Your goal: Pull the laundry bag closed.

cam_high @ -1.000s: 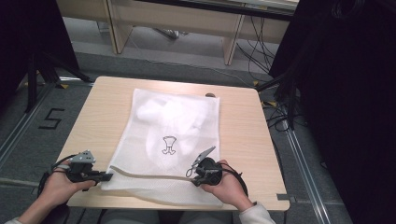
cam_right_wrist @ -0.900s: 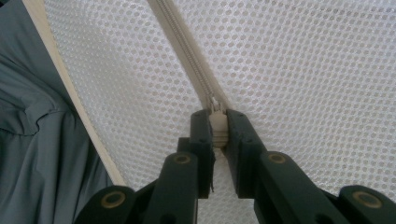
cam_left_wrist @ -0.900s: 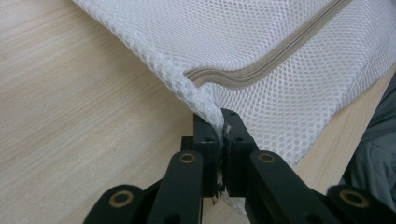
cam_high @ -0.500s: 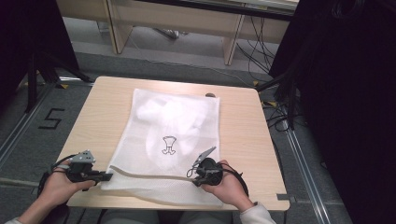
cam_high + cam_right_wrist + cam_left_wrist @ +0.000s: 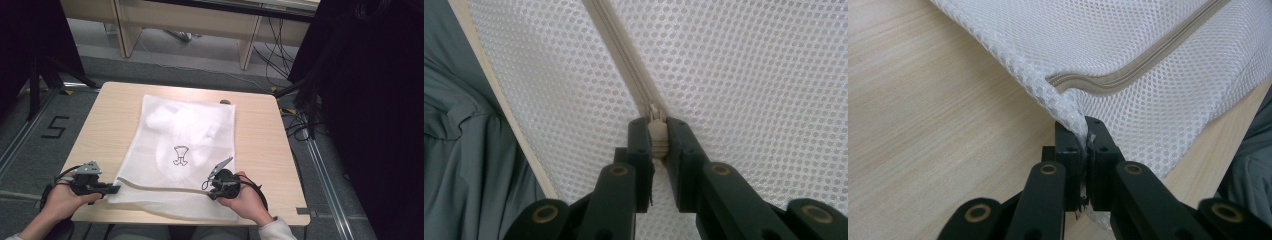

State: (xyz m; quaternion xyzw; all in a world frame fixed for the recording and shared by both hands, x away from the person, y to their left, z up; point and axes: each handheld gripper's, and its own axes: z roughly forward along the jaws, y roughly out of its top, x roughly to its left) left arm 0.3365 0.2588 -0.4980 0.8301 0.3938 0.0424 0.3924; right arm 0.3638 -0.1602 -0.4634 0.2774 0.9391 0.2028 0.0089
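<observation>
A white mesh laundry bag lies flat on the wooden table, with white clothing and a small black print showing through it. A beige zipper runs along its near end. My left gripper is shut on the bag's near left corner, mesh pinched between its jaws. My right gripper is shut on the beige zipper pull, where the zipper ends between its jaws.
The table's near edge runs just below the bag. Grey trousers show beyond that edge. A dark small object sits at the bag's far right corner. Cables lie on the floor to the right.
</observation>
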